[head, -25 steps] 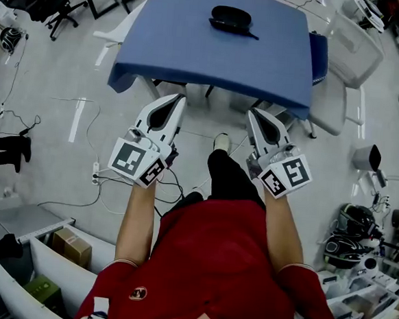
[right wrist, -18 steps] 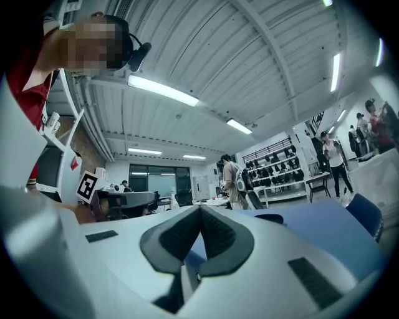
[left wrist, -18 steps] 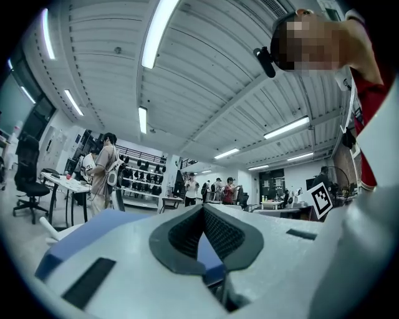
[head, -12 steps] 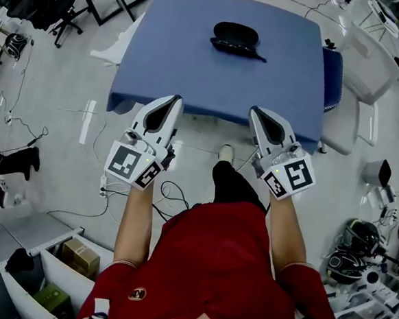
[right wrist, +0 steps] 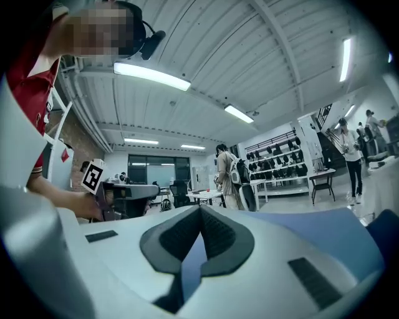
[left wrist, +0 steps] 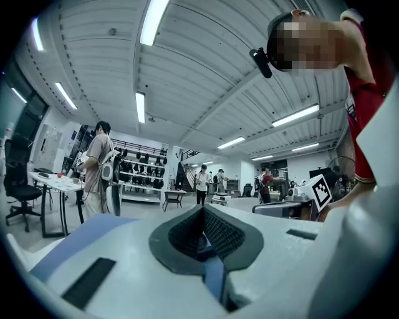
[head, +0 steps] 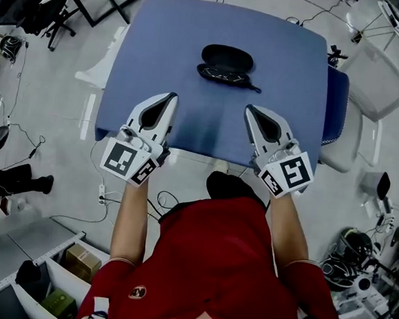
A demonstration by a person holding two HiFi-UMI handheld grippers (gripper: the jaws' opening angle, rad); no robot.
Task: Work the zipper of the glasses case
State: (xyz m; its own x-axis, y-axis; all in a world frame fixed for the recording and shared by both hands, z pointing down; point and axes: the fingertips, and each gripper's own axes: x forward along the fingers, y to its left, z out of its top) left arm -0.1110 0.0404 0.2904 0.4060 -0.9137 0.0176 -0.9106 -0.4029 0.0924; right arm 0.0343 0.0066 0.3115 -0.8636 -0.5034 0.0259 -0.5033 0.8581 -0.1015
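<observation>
Grey workshop floor, strewn with cables (head: 22, 134), is seen around a blue table (head: 160, 42) that fills the upper middle of the head view. A dark glasses case (head: 225, 64) is laid on the table, roughly midway between the left and right edges and nearer the far edge than the near one. A thin dark strap (head: 252, 88) is trailed from its right end toward the near right. Whether the zipper is drawn fully round cannot be told from this height.

The left gripper (head: 170, 98) is held over the near edge of the table toward the left corner, and the right gripper (head: 249, 109) over the same edge toward the right. Both are pointed at the far edge, with the case lying well apart from them, ahead and between their lines. In the left gripper view the jaws of the left gripper (left wrist: 202, 209) are seen pressed together with nothing between them. The right gripper (right wrist: 201, 210) is shown likewise (pads met at the tips, no object caught), and a strip of blue tabletop (right wrist: 324, 230) is visible beyond it.

A white chair (head: 372, 66) is placed past the right edge of the table. Shelving (right wrist: 277, 163) and standing people are seen in the background of both gripper views, under long ceiling lights (left wrist: 153, 22).
</observation>
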